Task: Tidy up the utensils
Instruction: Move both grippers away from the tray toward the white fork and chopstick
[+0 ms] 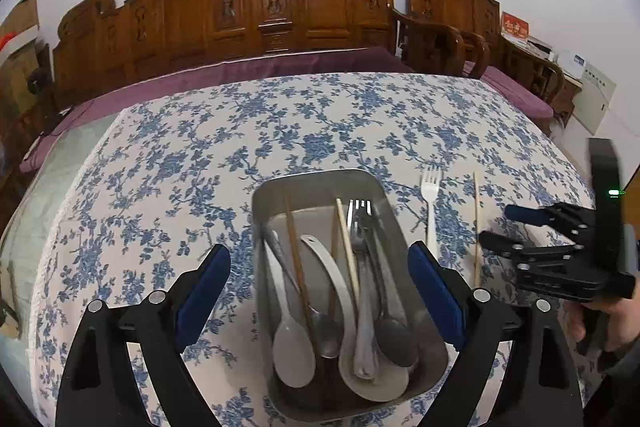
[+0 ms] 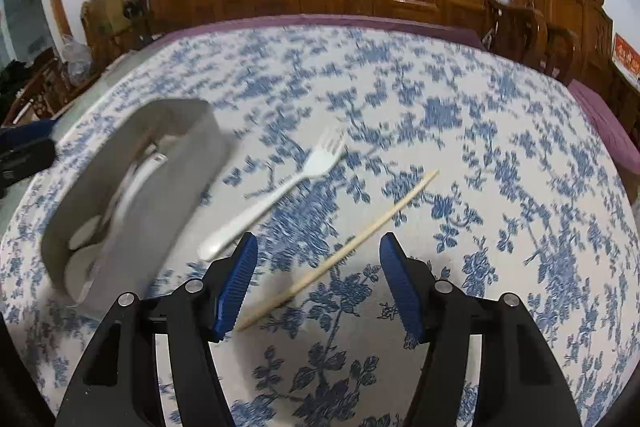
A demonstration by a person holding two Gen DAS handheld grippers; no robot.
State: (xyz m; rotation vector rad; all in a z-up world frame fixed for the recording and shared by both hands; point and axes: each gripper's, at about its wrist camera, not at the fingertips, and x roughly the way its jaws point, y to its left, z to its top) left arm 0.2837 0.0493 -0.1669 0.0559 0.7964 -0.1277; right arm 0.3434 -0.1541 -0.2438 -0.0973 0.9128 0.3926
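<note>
we had the left gripper [image 1: 320, 291] wide open over the metal tray [image 1: 416, 239], pads clear of its sides, nothing gripped. spoons, forks & chopsticks lay inside. right gripper [image 2: 318, 281] was open too, straddling a lone chopstick [image 2: 360, 239] w/o touching; white fork [image 2: 276, 191] lay betw. chopstick & tray on the floral tablecloth [image 2: 480, 147].

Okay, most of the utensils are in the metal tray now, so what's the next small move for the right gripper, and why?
Probably lower the right gripper and close on the chopstick. Its jaws stand open with nothing pressed between them, and the chopstick lies on the tablecloth running between the pads. It and the white fork are the only utensils outside the tray, and the chopstick is nearer.
</note>
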